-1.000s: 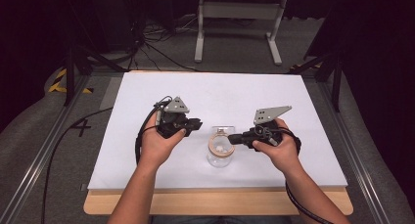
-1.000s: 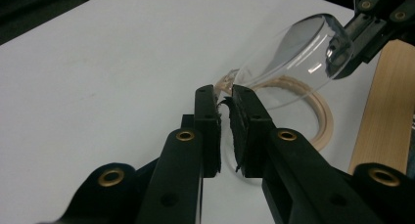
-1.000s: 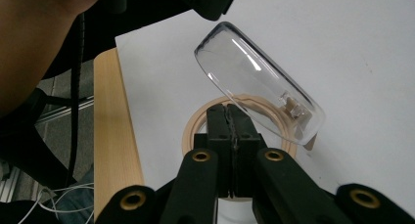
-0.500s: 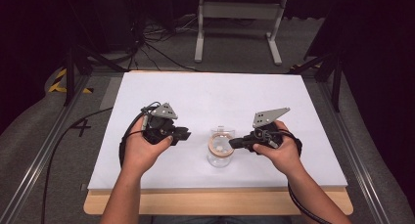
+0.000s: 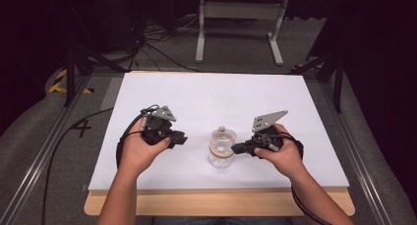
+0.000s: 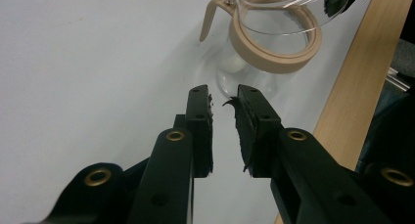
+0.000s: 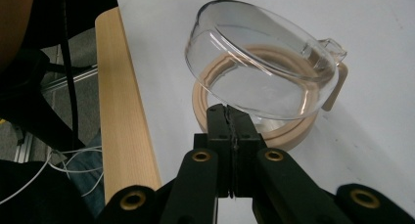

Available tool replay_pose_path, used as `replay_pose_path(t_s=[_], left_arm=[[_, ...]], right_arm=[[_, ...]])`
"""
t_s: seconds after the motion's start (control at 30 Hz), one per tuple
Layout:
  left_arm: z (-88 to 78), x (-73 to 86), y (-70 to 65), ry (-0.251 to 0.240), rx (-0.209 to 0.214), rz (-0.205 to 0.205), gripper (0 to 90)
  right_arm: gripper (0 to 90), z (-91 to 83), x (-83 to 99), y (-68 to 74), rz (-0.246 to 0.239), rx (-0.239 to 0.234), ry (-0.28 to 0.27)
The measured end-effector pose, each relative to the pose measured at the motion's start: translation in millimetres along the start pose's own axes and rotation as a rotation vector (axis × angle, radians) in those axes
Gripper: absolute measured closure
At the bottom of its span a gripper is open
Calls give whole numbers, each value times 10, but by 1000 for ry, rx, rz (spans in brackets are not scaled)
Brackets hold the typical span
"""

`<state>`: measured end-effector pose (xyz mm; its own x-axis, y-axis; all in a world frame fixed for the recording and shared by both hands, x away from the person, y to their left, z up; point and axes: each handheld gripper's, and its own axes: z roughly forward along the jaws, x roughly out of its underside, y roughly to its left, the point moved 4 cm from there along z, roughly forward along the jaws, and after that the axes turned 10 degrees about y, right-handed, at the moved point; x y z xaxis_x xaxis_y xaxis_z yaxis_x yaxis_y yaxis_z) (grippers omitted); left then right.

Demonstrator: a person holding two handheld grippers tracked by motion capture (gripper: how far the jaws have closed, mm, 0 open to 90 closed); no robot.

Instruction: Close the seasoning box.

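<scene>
Right gripper view shows the right gripper [image 7: 230, 117] pinching the clear lid [image 7: 259, 82] tilted above the jar [image 7: 293, 133], while the left gripper [image 6: 222, 121], fingers slightly parted, waits empty nearby.

Clear glass jar [image 5: 221, 154], tan collar, upright mid-table; hinged clear lid [image 7: 262, 82] tilted open.

Glossy clear lid [image 7: 264, 82] (tan matt collar [image 7: 254, 126]) — wooden table edge [image 7: 125, 101].

Bright even overhead light; dark surrounds; high view soft; glass lid [image 7: 264, 72] glare.
</scene>
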<state>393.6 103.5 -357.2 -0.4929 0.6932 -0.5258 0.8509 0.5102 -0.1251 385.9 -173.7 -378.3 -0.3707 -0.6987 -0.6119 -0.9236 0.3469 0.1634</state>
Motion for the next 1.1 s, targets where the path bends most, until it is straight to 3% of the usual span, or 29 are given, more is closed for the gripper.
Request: replay_pose_path(t_s=[0.27, 0.57, 0.63, 1.1], left_arm=[[65, -6, -16, 38, 13, 10, 761], [86, -8, -27, 46, 18, 17, 760], [87, -5, -21, 63, 18, 30, 758], [101, -11, -26, 57, 16, 25, 739]], right_arm=[[900, 32, 28, 11, -2, -8, 37], [900, 61, 44, 35, -12, -27, 76], [900, 64, 46, 35, -14, -30, 80], [900, 10, 51, 44, -15, -29, 75]])
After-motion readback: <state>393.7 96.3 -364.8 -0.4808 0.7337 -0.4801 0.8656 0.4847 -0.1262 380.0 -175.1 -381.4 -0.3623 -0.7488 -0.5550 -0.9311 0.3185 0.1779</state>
